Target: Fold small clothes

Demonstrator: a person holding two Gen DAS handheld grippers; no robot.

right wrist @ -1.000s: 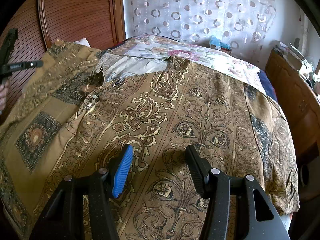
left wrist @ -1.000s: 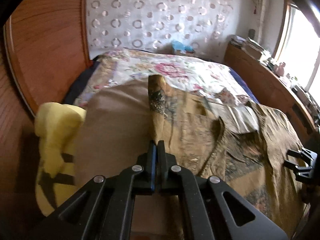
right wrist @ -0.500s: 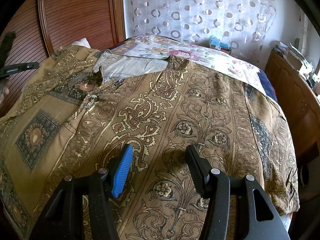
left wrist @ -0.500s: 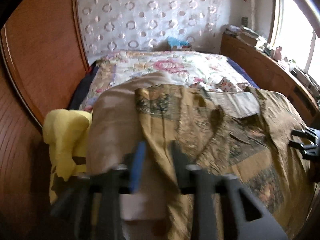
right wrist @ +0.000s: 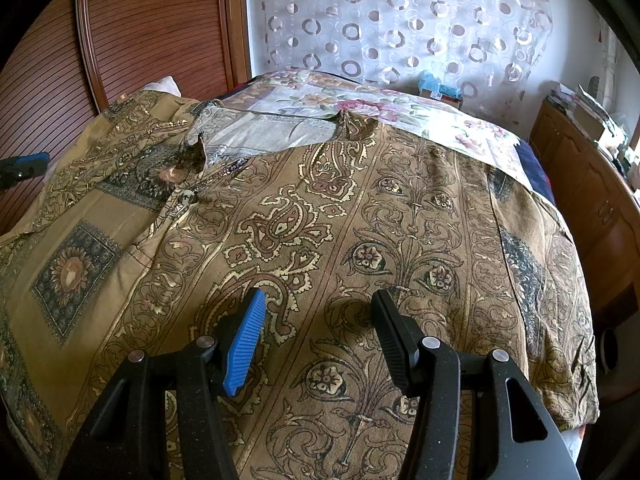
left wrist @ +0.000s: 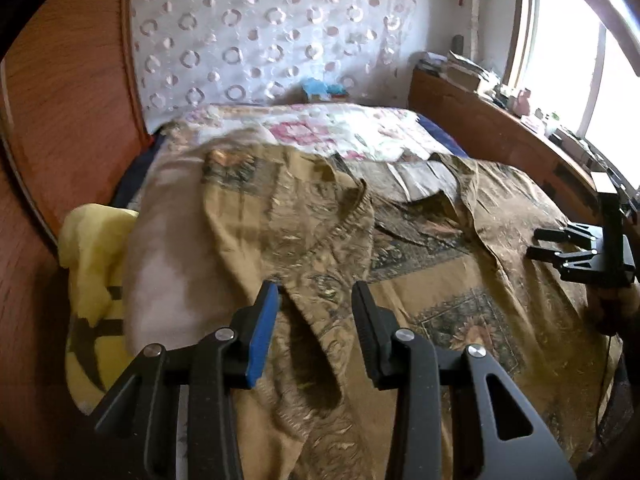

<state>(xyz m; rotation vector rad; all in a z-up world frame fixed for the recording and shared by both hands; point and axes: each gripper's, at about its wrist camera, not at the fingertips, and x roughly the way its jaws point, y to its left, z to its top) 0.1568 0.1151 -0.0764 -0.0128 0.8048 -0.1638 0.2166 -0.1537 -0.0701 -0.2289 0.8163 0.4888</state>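
A brown shirt with gold paisley print point(right wrist: 400, 220) lies spread over the bed, collar toward the far side. Its left part point(left wrist: 280, 220) is laid over onto the body, with a loose wrinkled edge running down toward my left gripper. My left gripper point(left wrist: 315, 292) hovers just above that edge, open, with the pads not pressing on the cloth. In the right wrist view only its blue pad point(right wrist: 24, 164) shows at the left border. My right gripper point(right wrist: 319, 300) is open over the middle of the shirt with nothing between its fingers; it also shows at the shirt's right side point(left wrist: 534, 244).
A pale beige cloth point(left wrist: 160, 260) and a yellow cloth with black stripes point(left wrist: 92, 260) lie left of the shirt. A floral bedspread point(right wrist: 360, 100) covers the far bed. A wooden wardrobe point(right wrist: 140, 40) stands left and a cluttered wooden cabinet point(left wrist: 480, 128) right, under a window.
My left gripper was shut on the shirt's edge, then opened and let it go, drawing back. The lifted flap has dropped flat onto the shirt. The right gripper has stayed still.
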